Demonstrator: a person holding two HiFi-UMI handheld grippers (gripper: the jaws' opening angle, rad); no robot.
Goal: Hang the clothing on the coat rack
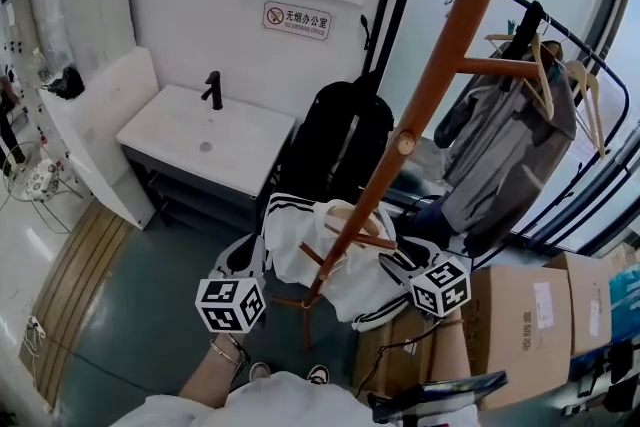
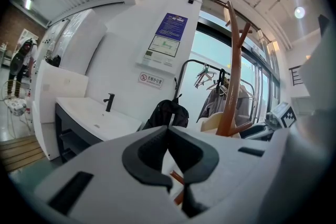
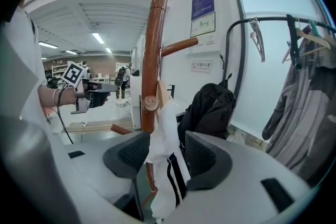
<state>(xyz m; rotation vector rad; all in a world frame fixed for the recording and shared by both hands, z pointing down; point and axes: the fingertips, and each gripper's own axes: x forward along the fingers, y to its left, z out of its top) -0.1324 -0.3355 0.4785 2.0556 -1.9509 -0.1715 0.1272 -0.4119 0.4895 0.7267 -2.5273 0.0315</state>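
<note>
HANGING UP: A person working two hand-held grippers appears to be at the letting-go stage of hanging a white, black-striped top (image 1: 300, 237) on a wooden coat rack (image 1: 440, 65). Nearest the camera, the right gripper (image 3: 161, 153) has its jaws spread wide, and the hanging cloth passes between the pads without either one pressing on it. The left gripper (image 2: 168, 132), near the garment on the other side of the pole, has its jaws pressed together at the tips with nothing in them. The top sits low on the rack, draped over a pale hanger (image 1: 352, 213) close against the pole and below a round-ended peg (image 1: 404, 143); which peg carries the hanger cannot be made out. By the look of it the weight is already on the rack and the job is mostly done. To finish cleanly, the right gripper would best be drawn straight back along its own line with the jaws wide. That way neither pad drags the loose hem or swings the hanger off its perch, and the left can wait close enough to steady the cloth if it slips. Beyond the rack, a black backpack (image 1: 335, 140) and a white washstand (image 1: 205, 140) stand against the wall; to the right, a grey jacket (image 1: 505, 155) hangs on a black clothes rail (image 3: 268, 19), with cardboard boxes (image 1: 525, 325) below
</note>
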